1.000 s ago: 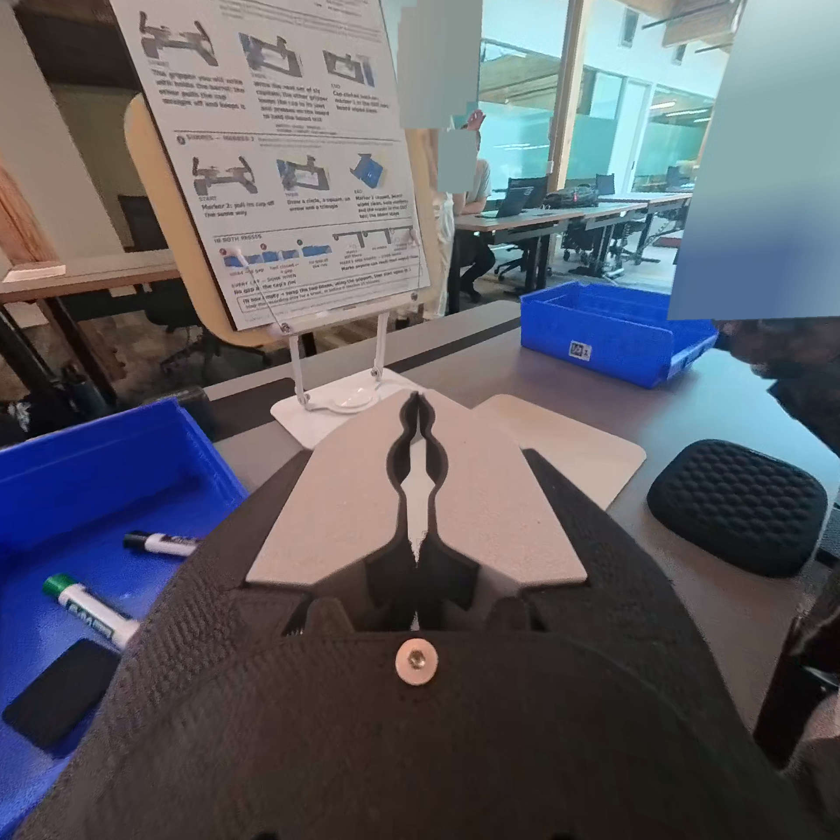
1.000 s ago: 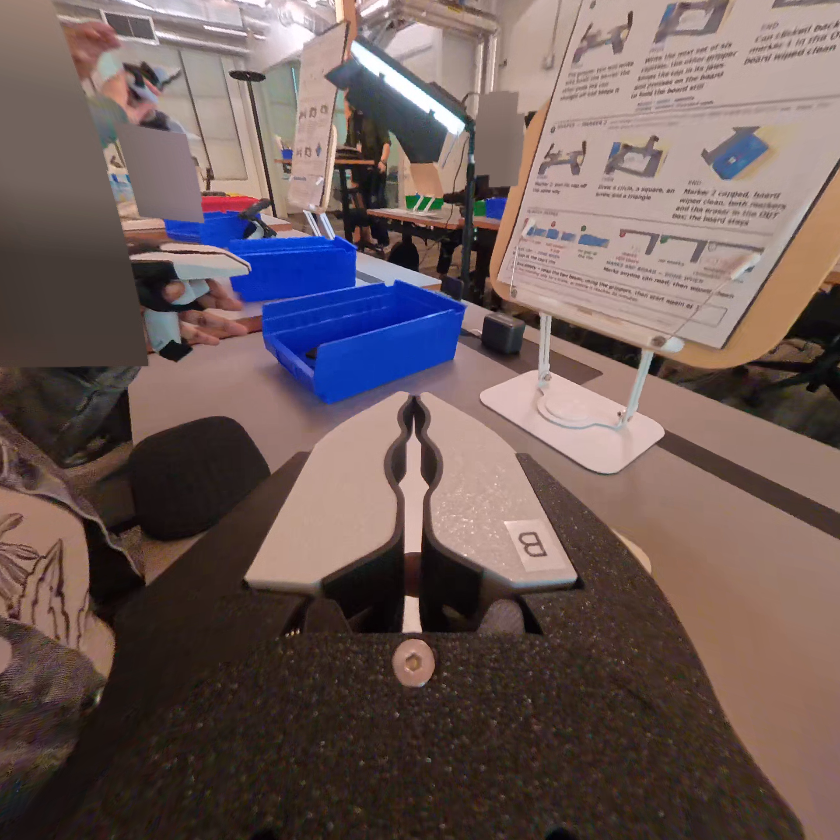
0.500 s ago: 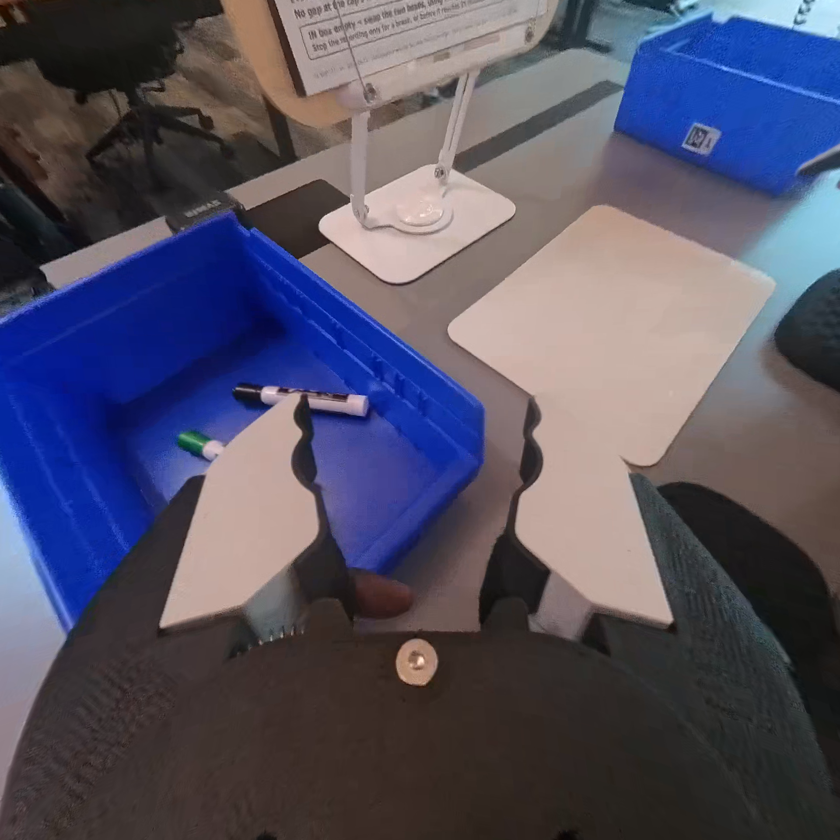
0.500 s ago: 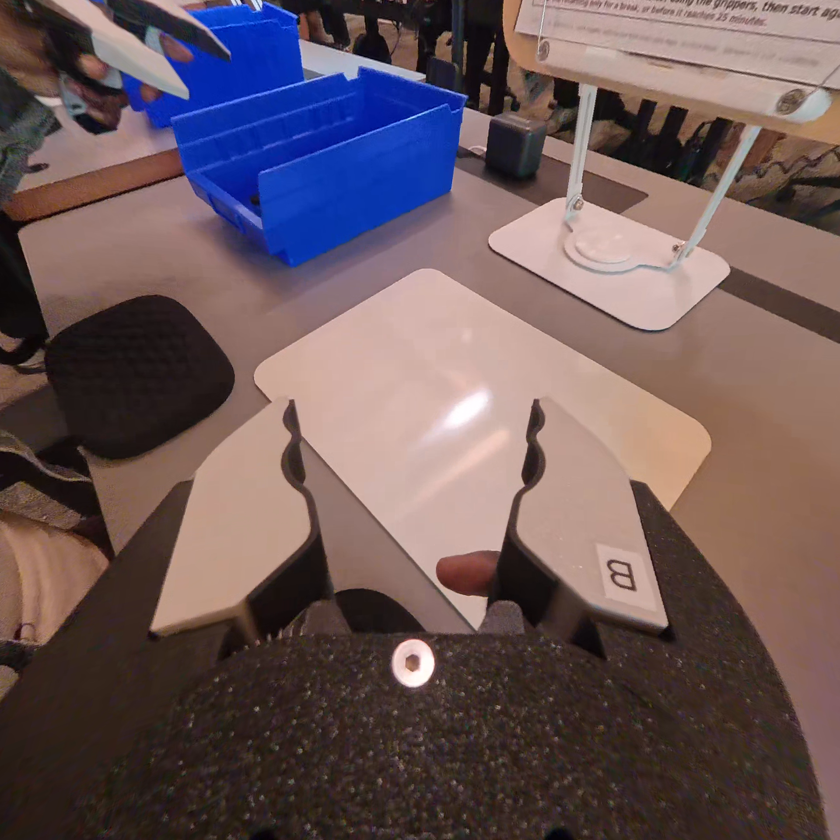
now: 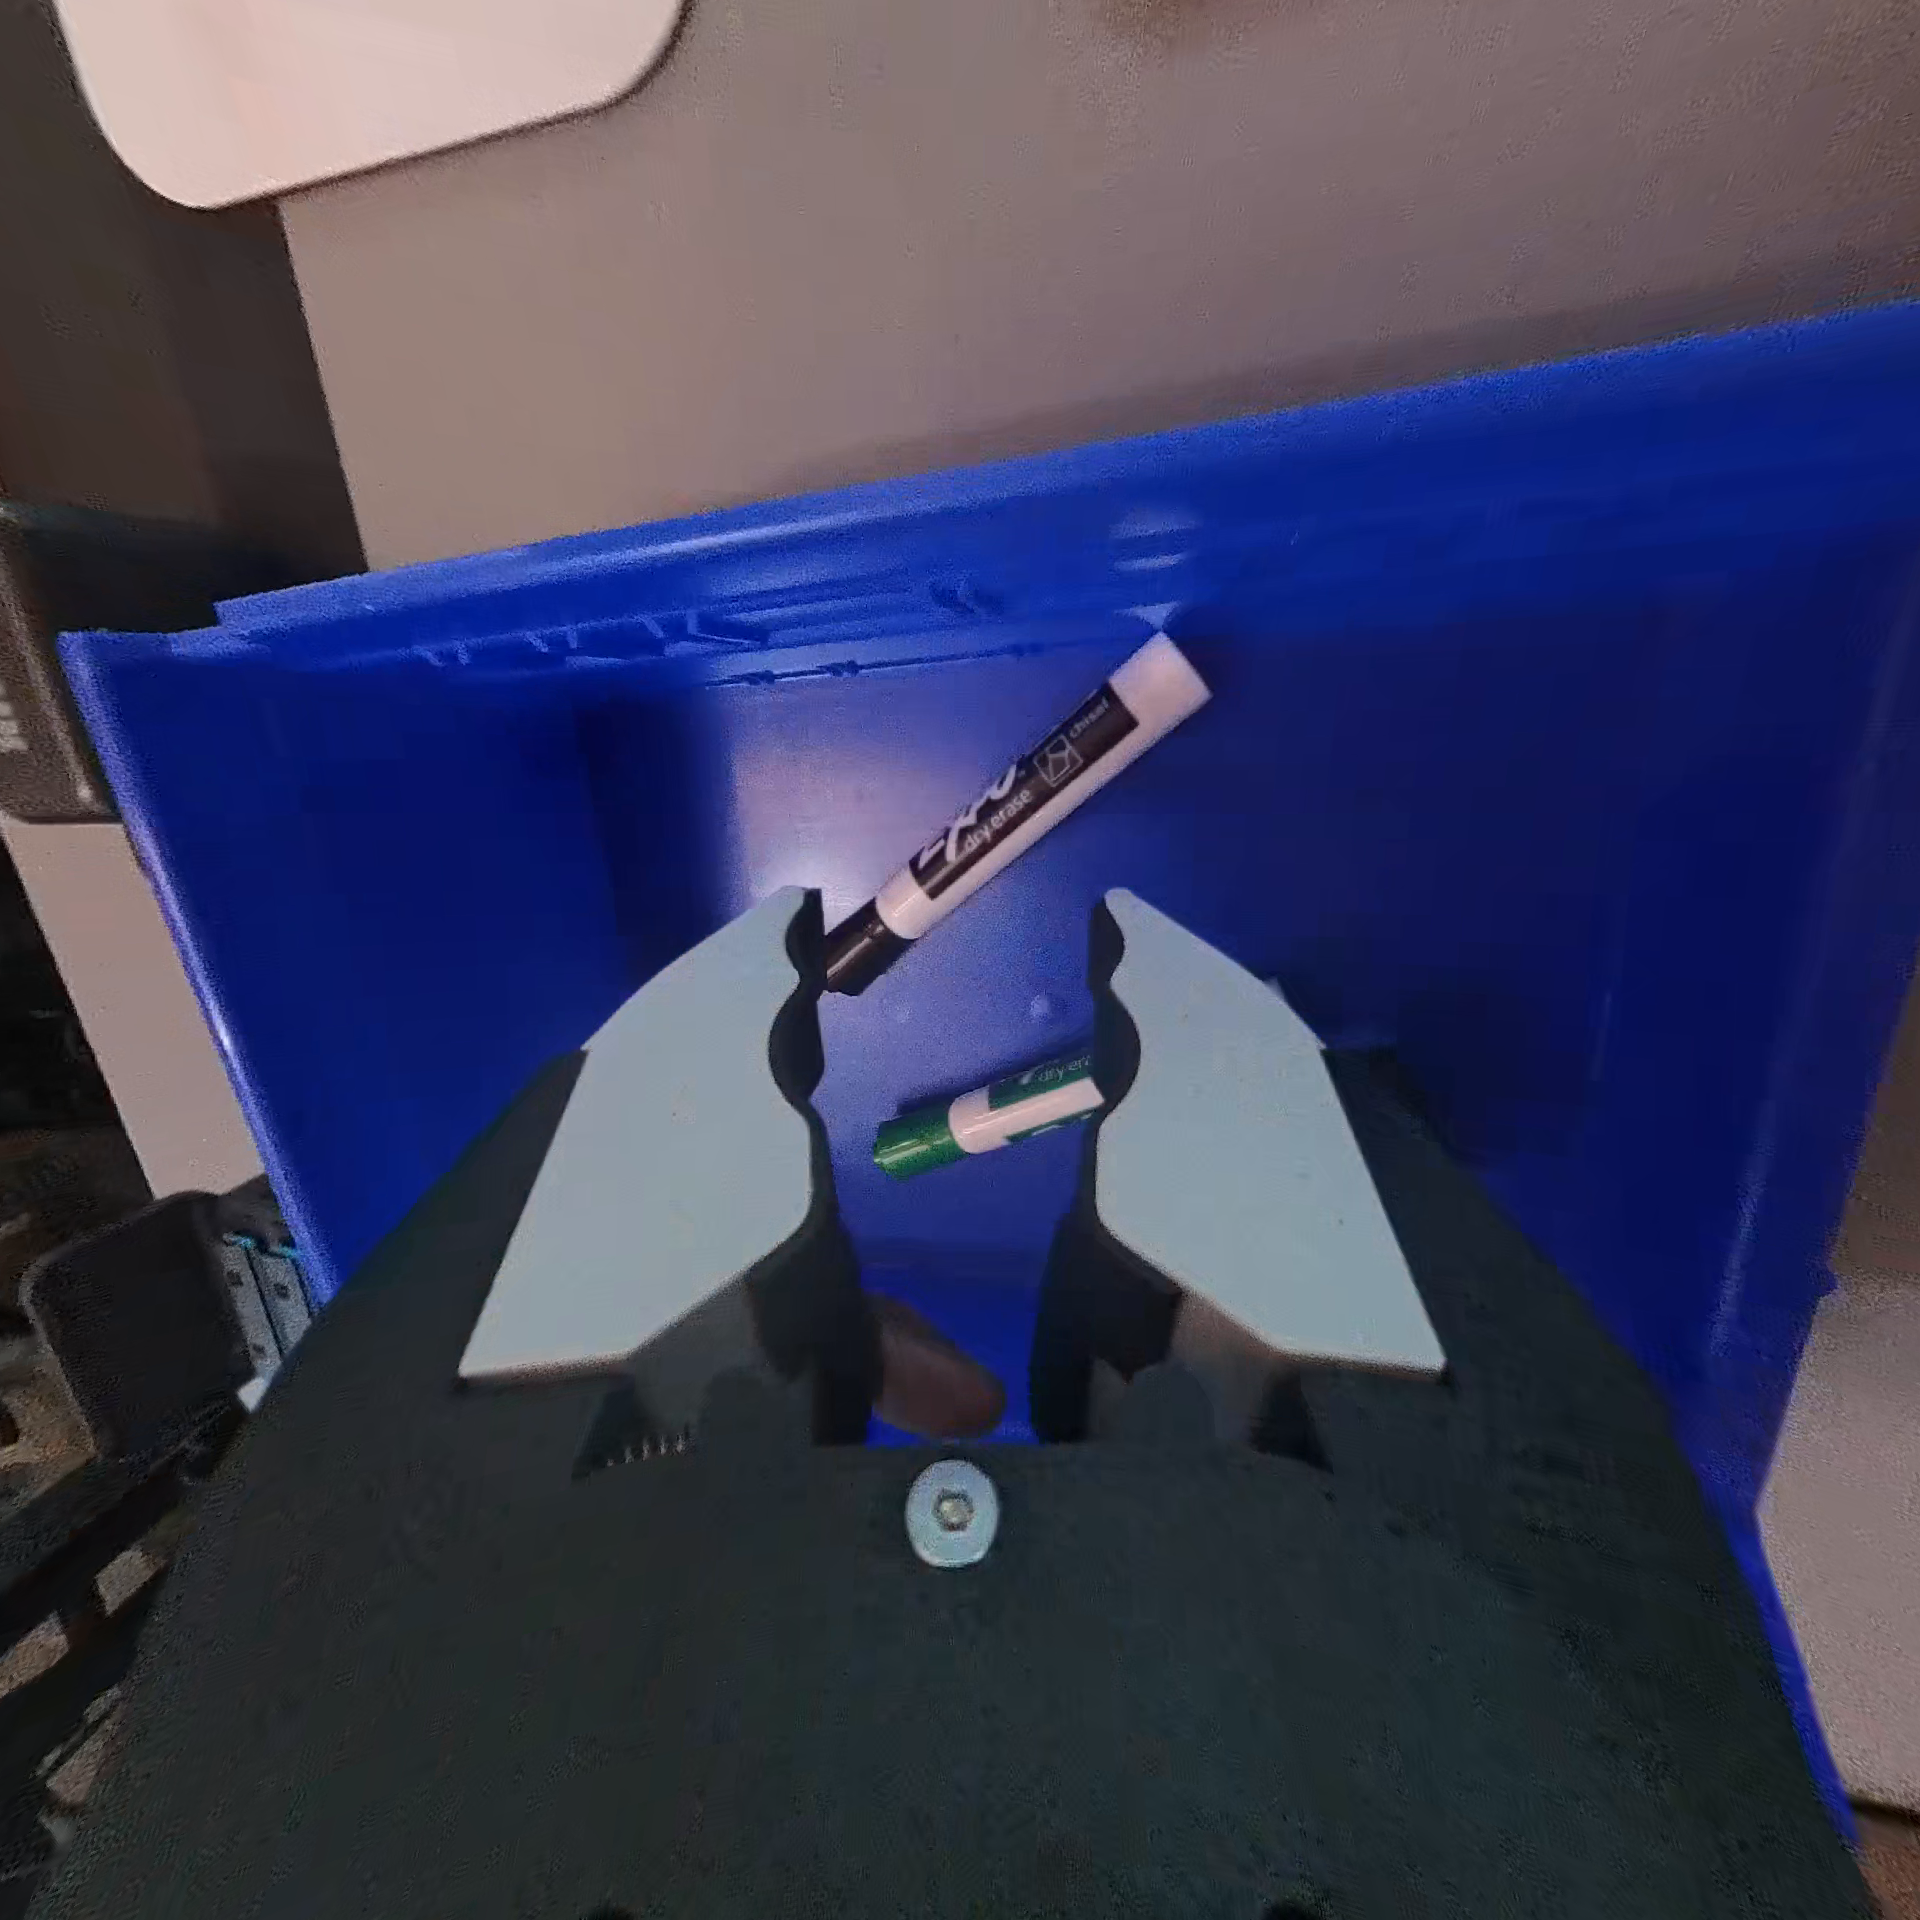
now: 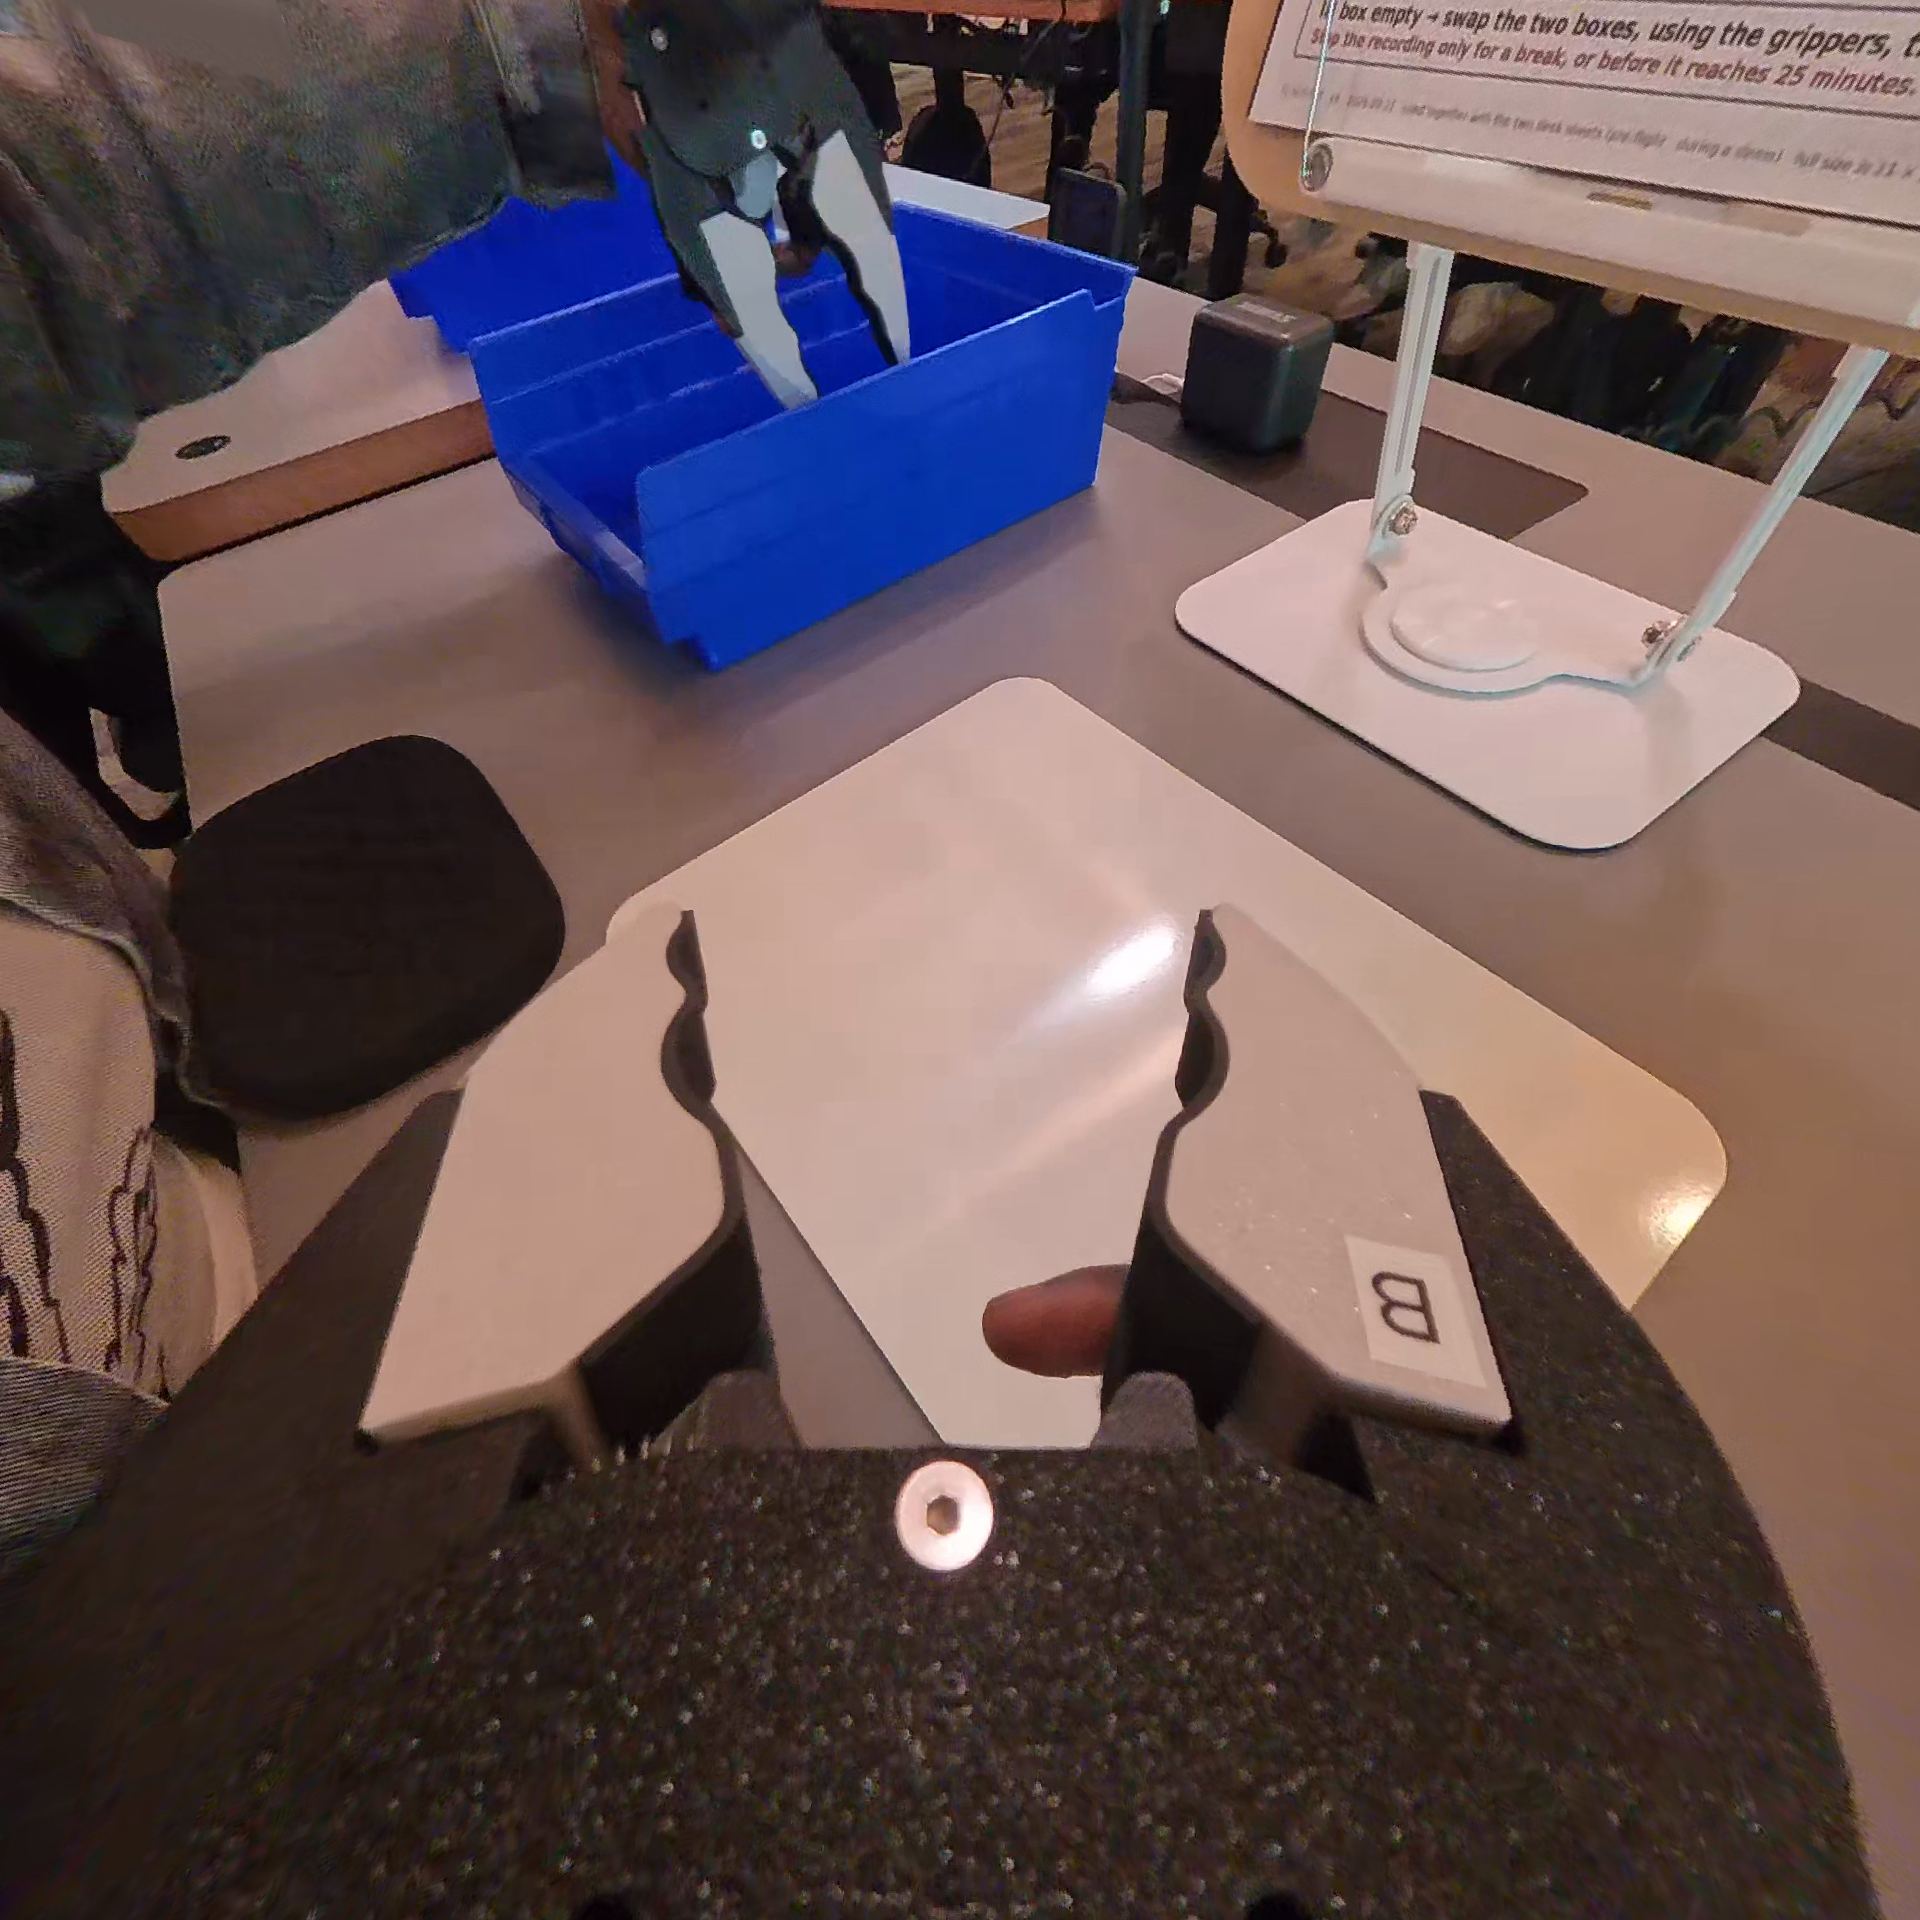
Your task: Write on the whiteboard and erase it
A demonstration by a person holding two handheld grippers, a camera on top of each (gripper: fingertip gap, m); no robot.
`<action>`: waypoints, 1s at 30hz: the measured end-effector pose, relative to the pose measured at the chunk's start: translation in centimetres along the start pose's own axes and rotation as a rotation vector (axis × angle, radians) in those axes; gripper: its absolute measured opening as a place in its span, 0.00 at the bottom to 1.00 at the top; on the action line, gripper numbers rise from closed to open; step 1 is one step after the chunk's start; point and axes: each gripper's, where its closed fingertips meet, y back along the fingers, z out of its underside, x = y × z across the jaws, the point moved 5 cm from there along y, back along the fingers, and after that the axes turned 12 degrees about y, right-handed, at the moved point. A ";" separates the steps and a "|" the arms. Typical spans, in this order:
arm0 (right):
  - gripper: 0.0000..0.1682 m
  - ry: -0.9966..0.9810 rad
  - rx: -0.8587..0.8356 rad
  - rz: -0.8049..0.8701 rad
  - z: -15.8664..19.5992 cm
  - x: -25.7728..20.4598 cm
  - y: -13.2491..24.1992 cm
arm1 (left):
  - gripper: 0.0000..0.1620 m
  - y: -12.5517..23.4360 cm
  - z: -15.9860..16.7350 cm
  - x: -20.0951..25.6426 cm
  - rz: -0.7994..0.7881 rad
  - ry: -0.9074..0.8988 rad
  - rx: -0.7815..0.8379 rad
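1. Whiteboard point(image 6: 997, 997) lies flat on the grey tabletop point(image 6: 1766, 1039), mid-frame in the right wrist view, its long axis running from lower right to upper left.
2. Right tool point(image 6: 940, 925) hovers over it, fingers spread wide, gripping nothing.
3. Left tool point(image 5: 956, 914) points down into the blue bin point(image 5: 1558, 831), fingers apart and empty.
4. Black marker point(image 5: 1023, 805) lies diagonally on the bin floor, cap at lower left beside the left finger, tail toward upper right.
5. Green marker point(image 5: 982, 1127) lies below it, cap pointing left, its tail hidden behind the right finger.
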 end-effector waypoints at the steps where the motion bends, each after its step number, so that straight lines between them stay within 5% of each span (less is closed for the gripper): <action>1: 0.52 -0.001 -0.004 0.002 0.1 0.1 0.1 | 0.29 -0.5 0.2 -0.5 0.024 -0.010 -0.017; 9: 0.50 -0.022 -0.008 0.012 0.3 0.6 0.2 | 0.25 -4.2 2.9 -3.2 0.057 -0.203 -0.205; 17: 0.49 -0.036 -0.014 0.009 0.4 0.8 -0.5 | 0.22 -5.9 3.2 -3.7 0.075 -0.253 -0.174; 26: 0.49 -0.029 -0.007 0.004 0.1 0.6 -0.9 | 0.13 -5.5 4.7 -2.4 0.203 -0.102 -0.223; 30: 0.48 -0.026 -0.003 -0.013 0.0 0.3 -0.9 | 0.11 -2.1 5.4 -3.1 0.014 0.114 -0.021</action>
